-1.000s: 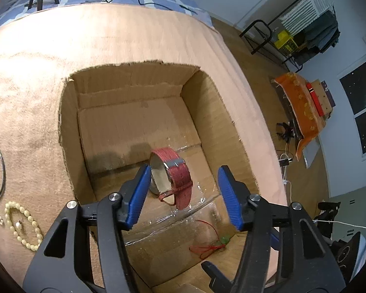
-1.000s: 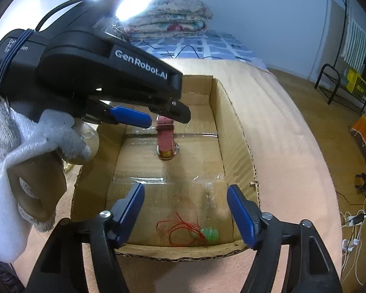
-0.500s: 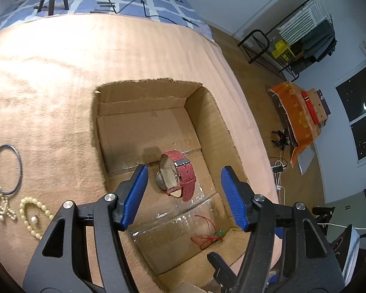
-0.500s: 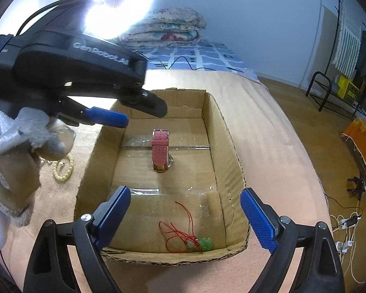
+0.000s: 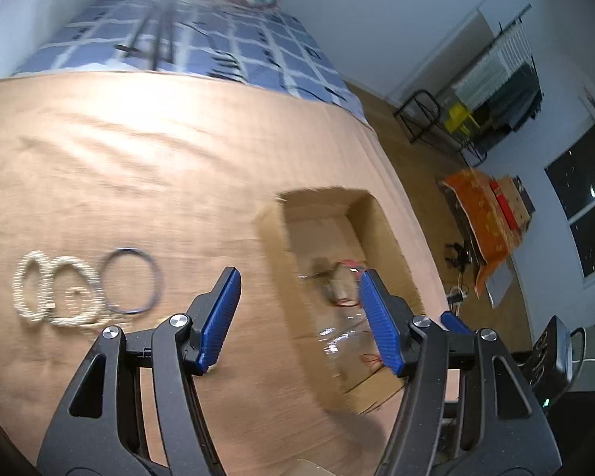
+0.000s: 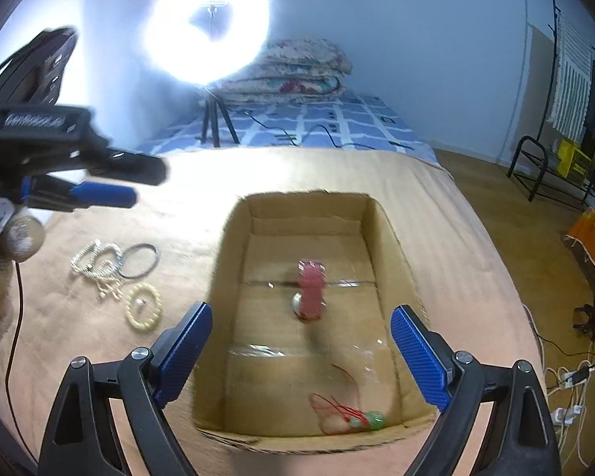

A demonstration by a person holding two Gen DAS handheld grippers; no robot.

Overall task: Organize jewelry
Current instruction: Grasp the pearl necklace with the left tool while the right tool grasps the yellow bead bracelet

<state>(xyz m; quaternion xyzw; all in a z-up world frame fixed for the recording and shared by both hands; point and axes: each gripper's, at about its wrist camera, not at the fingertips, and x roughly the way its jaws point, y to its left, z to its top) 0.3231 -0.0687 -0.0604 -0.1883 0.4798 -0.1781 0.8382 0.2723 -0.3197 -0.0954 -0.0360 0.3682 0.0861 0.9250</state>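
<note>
left gripper (image 5: 295, 319) spread wide, empty, above tan blanket (image 5: 146, 166) between cardboard box (image 6: 392, 254) and loose pieces. right gripper (image 6: 299, 351) also spread, empty, over box near edge. in box: red-strap watch (image 6: 310, 294), red cord with green bead (image 6: 349, 412). outside, left of box: dark bangle (image 5: 131, 279), pearl strands (image 5: 55, 293) tangled together, cream bead bracelet (image 6: 143, 306). risk: bangle touches pearls, pinch may drag both; soft blanket may bunch under fingers.
</note>
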